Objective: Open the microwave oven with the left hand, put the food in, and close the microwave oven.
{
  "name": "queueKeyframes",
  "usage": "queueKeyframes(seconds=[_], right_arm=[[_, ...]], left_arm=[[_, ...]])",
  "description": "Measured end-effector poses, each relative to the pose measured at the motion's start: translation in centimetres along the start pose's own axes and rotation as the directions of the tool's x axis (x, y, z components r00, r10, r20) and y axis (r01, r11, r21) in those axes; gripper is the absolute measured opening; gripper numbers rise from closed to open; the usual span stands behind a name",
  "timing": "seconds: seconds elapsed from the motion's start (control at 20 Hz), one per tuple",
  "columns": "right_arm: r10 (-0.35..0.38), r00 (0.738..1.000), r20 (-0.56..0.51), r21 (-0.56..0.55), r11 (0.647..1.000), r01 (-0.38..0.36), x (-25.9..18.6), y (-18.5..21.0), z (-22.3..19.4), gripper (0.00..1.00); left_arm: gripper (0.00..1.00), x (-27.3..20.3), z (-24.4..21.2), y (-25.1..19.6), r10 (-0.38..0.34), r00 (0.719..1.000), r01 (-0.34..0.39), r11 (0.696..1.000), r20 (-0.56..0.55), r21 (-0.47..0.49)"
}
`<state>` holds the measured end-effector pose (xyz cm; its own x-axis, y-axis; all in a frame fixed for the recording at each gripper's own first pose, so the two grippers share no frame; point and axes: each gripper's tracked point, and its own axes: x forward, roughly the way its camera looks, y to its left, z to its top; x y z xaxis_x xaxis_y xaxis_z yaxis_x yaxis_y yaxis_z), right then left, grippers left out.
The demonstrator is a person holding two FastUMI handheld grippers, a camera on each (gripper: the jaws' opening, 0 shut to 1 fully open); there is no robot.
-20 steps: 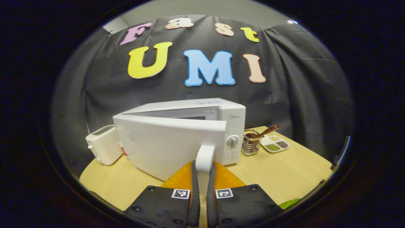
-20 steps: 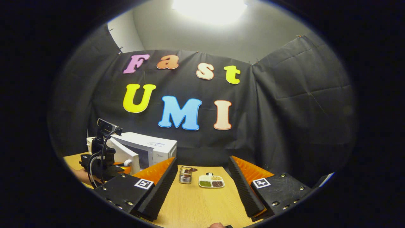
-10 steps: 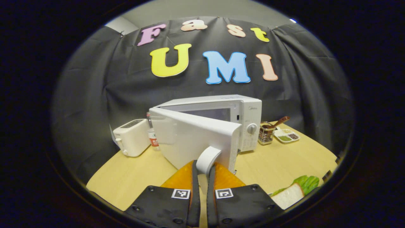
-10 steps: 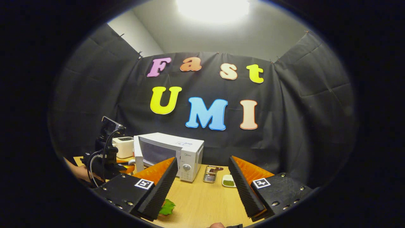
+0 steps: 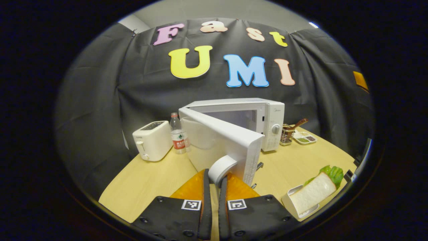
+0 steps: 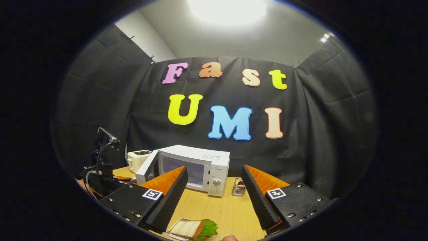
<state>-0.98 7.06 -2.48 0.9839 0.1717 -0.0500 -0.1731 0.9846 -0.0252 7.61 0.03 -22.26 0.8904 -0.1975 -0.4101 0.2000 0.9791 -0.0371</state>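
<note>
In the left gripper view, we have the left claw (image 5: 214,179) clenched on the microwave's door handle (image 5: 221,168), a white loop at the door's free edge, both fingers pressing its sides. We judge the grip is there so the door (image 5: 222,142) can be swung about its hinge on the left of the microwave (image 5: 247,115). The door stands roughly half open, its free edge pointing toward us at the near side and its long axis running from the far hinge to the handle. The cavity opening faces near and right. A toaster (image 5: 152,140) and a water bottle (image 5: 177,134) stand on the counter (image 5: 147,180) to the left of the oven; a utensil holder (image 5: 287,134) and a small divided dish (image 5: 304,138) stand to its right. The food, a sandwich (image 5: 316,190) with lettuce in a shallow tray, lies at the near right, well apart from the oven.

In the right gripper view, we see the right claw (image 6: 212,194) released, fingers spread wide and holding nothing. The sandwich (image 6: 192,228) lies just below it at the near edge of the counter, its long axis running left to right. We judge this claw is poised to take the food. Farther off, the left claw (image 6: 125,179) sits at the open door's edge.
</note>
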Motion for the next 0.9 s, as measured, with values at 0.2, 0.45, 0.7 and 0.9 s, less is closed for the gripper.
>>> queueKeyframes(seconds=[0.2, 0.45, 0.7, 0.9], right_arm=[[-0.029, 0.999, -0.015, -0.008, 1.000, 0.029, 0.3, 2.5, -0.1, 0.98], [-0.067, 0.997, -0.027, -0.007, 0.998, 0.067, 0.7, 5.1, 0.0, 0.98], [-0.110, 0.993, -0.044, -0.010, 0.994, 0.110, 0.7, 6.6, -0.5, 0.98], [-0.128, 0.989, -0.069, 0.013, 0.991, 0.130, 0.6, 6.7, -1.2, 0.98]], left_arm=[[0.14, -0.6, -0.2, 1.9, -0.052, 0.999, 0.052, 0.999, 0.008, 0.000], [0.15, -1.3, -0.7, 4.3, -0.103, 0.995, 0.103, 0.995, 0.016, 0.002], [0.16, -2.1, -1.1, 7.4, -0.116, 0.993, 0.116, 0.993, 0.007, 0.002], [0.17, -2.6, -1.7, 11.0, -0.051, 0.999, 0.051, 0.999, 0.008, 0.000]])
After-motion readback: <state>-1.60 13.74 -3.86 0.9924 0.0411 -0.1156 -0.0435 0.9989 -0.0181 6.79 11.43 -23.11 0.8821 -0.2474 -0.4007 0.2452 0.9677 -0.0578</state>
